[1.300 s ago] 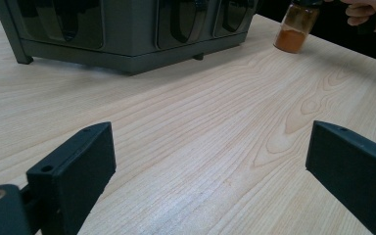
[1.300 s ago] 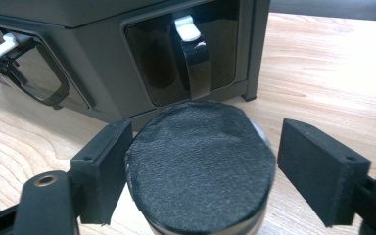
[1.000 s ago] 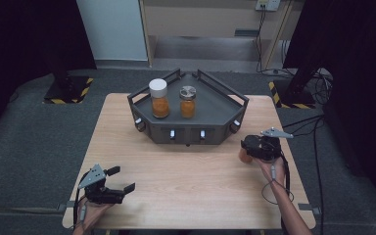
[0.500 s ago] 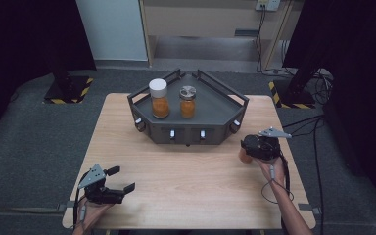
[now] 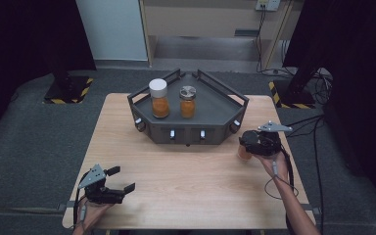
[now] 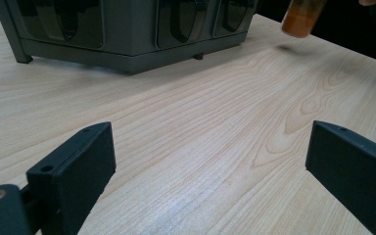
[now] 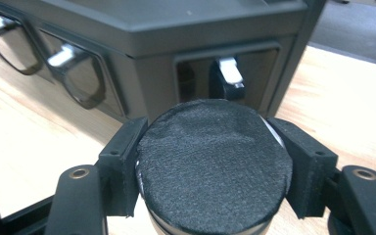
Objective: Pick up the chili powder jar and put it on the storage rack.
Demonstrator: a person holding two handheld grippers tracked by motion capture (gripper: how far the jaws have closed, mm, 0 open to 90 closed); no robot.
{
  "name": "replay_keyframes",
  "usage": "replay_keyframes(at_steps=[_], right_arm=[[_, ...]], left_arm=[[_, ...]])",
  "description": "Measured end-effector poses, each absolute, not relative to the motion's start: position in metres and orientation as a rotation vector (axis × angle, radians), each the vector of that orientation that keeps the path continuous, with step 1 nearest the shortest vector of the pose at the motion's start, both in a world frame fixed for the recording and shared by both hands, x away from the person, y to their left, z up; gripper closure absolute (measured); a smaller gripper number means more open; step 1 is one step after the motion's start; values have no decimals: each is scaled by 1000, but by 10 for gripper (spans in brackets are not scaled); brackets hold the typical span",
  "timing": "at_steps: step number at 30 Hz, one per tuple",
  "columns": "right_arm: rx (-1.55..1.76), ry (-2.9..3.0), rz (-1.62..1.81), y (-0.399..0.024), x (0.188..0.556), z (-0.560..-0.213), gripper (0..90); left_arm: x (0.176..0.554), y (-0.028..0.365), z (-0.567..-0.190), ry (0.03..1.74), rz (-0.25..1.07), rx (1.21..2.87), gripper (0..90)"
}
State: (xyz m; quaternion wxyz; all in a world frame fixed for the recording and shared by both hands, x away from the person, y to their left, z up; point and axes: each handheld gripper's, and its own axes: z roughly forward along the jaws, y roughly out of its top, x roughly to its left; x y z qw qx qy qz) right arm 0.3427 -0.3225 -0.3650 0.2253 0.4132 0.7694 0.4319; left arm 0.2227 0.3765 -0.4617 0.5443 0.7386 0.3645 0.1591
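Observation:
A jar with orange contents [image 5: 244, 152] and a black lid [image 7: 215, 166] is off the tray's right front corner, with my right gripper [image 5: 250, 145] shut on it at lid height. In the left gripper view that jar [image 6: 301, 17] hangs just above the table with its shadow beneath. My left gripper [image 5: 122, 179] rests low near the table's front left edge, its jaws wide open on bare wood [image 6: 210, 147]. A dark grey tray [image 5: 186, 133] at the table's back holds a white-lidded jar [image 5: 158, 98] and a metal-lidded jar [image 5: 188, 102], both upright.
The tray's front wall has several small windows with white knobs [image 7: 230, 68]. The light wooden table [image 5: 191, 186] lies bare between the two grippers. Cables [image 5: 279, 186] trail from the right gripper along the person's forearm. Dark floor surrounds the table.

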Motion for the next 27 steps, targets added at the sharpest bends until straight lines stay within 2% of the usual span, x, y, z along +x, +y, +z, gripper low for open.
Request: replay_keyframes(at_steps=[27], right_arm=[[973, 2293, 1247, -304, 365, -292, 348]], left_arm=[[223, 376, -462, 863, 375, 1754, 36]])
